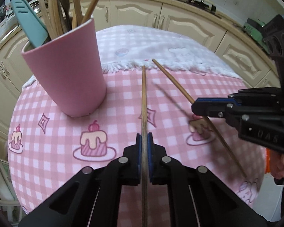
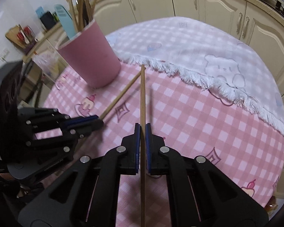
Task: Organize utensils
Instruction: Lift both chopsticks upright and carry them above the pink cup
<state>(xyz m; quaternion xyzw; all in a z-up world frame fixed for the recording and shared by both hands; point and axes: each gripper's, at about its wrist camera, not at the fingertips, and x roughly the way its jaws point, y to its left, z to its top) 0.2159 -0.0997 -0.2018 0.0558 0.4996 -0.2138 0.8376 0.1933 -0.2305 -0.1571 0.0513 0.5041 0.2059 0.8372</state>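
A pink cup (image 1: 70,71) stands on the table at the left, holding several wooden sticks and a teal spatula (image 1: 28,22); it also shows in the right wrist view (image 2: 90,56). My left gripper (image 1: 144,141) is shut on a wooden chopstick (image 1: 144,98) that points forward, raised above the cloth. My right gripper (image 2: 142,132) is shut on a second chopstick (image 2: 142,94), also raised. In the left wrist view the right gripper (image 1: 197,106) holds its chopstick (image 1: 172,79) at the right. In the right wrist view the left gripper (image 2: 98,121) holds its chopstick (image 2: 121,96) at the left.
A pink checked cloth (image 1: 56,132) with cake drawings covers the round table. A white fringed blanket (image 2: 198,53) lies over its far half. Cream cabinets (image 1: 138,13) run behind the table. A cutting board and jars (image 2: 22,36) stand on the counter at the left.
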